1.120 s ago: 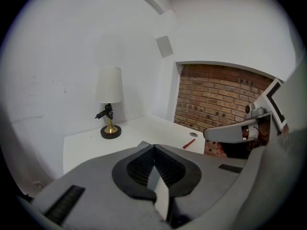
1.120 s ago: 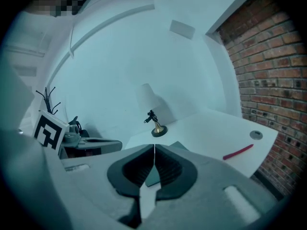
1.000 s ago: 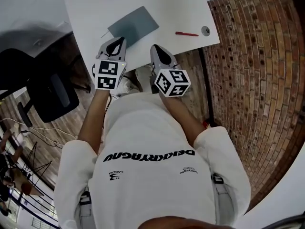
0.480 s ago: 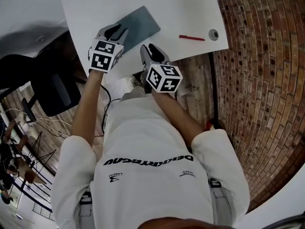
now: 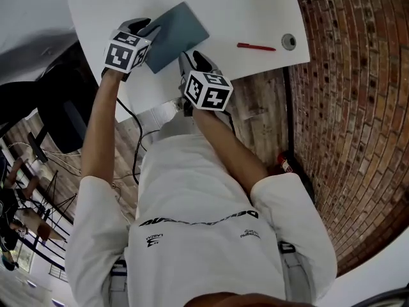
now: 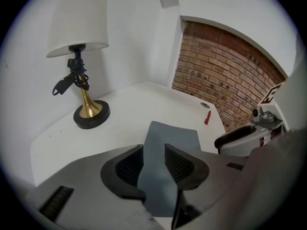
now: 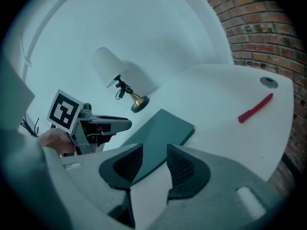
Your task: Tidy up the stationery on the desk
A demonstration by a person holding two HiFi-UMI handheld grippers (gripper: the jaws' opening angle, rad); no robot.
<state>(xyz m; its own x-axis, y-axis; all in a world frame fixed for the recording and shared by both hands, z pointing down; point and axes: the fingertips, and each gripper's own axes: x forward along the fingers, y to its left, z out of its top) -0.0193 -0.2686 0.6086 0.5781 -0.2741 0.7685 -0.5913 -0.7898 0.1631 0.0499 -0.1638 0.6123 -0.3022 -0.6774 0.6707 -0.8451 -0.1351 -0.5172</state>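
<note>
A grey-blue notebook (image 5: 182,27) lies flat on the white desk (image 5: 249,8). My left gripper (image 5: 148,29) hangs over the notebook's left end. In the left gripper view the notebook (image 6: 175,135) fills the narrow gap of that gripper (image 6: 154,150), whose jaws stand a little apart and level. My right gripper (image 5: 190,59) is at the desk's front edge, just short of the notebook (image 7: 163,131). Its jaws (image 7: 154,152) are slightly apart with only desk and a notebook corner showing between them. A red pen (image 5: 255,46) lies to the right, apart from both.
A brass-stemmed lamp (image 6: 88,111) with a white shade stands at the desk's back. A round cable grommet (image 5: 289,41) sits beside the pen near the right edge. A brick wall (image 5: 358,107) runs along the right. A dark office chair (image 5: 57,117) stands at the left.
My left gripper has moved forward from the desk's front edge to above the notebook's left end. The right gripper has edged up to the desk's front edge.
</note>
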